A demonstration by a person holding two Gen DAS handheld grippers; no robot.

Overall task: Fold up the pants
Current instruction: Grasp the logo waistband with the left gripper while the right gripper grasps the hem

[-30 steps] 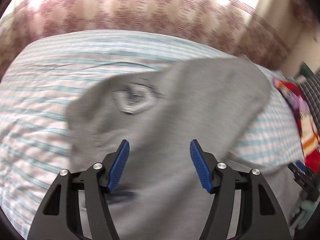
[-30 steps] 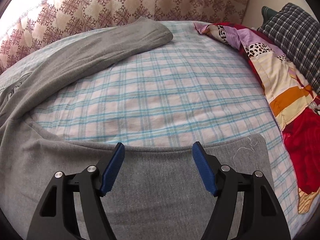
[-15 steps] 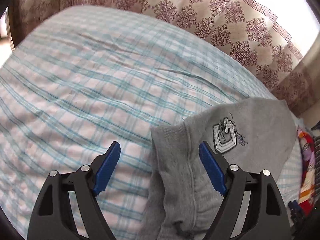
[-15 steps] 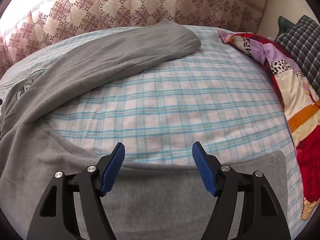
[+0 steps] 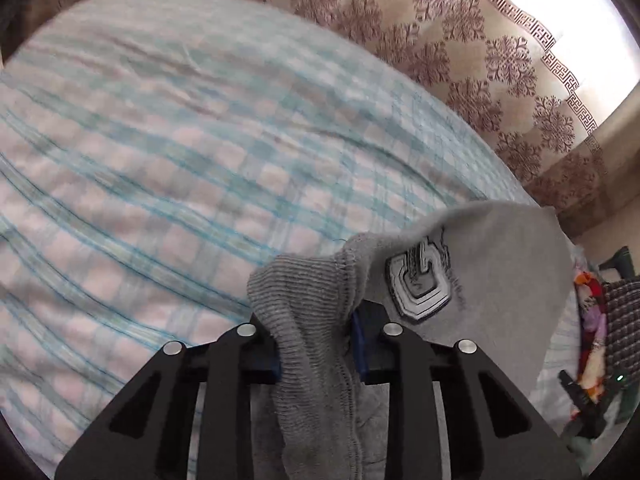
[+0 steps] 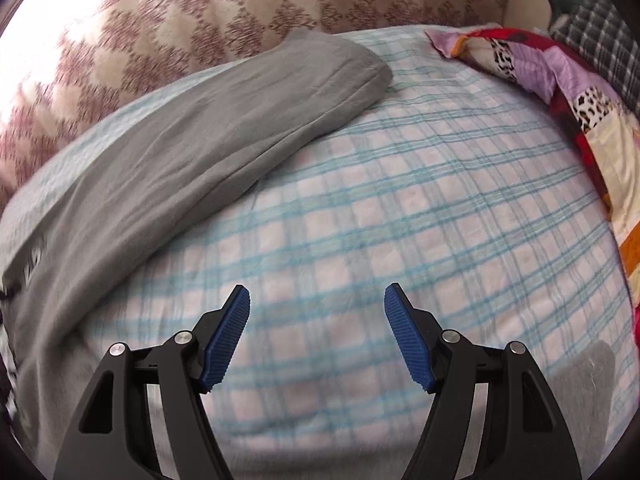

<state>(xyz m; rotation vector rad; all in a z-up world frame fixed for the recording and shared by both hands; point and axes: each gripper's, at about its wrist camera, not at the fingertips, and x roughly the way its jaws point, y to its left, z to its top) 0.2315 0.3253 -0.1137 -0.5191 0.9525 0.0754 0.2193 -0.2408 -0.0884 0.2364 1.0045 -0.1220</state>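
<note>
Grey sweatpants [image 5: 492, 264] with a stitched logo patch [image 5: 420, 284] lie on a blue-and-pink plaid bed sheet [image 5: 180, 184]. My left gripper [image 5: 316, 344] is shut on the ribbed waistband [image 5: 304, 292], which bunches up between its blue pads. In the right wrist view one grey leg [image 6: 208, 152] stretches from the left edge to the far middle of the bed. My right gripper [image 6: 316, 340] is open and empty over the bare sheet [image 6: 400, 220]; a grey cuff corner [image 6: 596, 364] lies to its right.
A patterned beige and maroon curtain [image 6: 180, 12] hangs behind the bed. A colourful patchwork quilt [image 6: 560, 92] and a dark checked pillow [image 6: 600, 36] lie along the right side.
My left gripper has closed on the waistband. My right gripper has moved forward off the grey fabric and now hovers over the sheet, still open.
</note>
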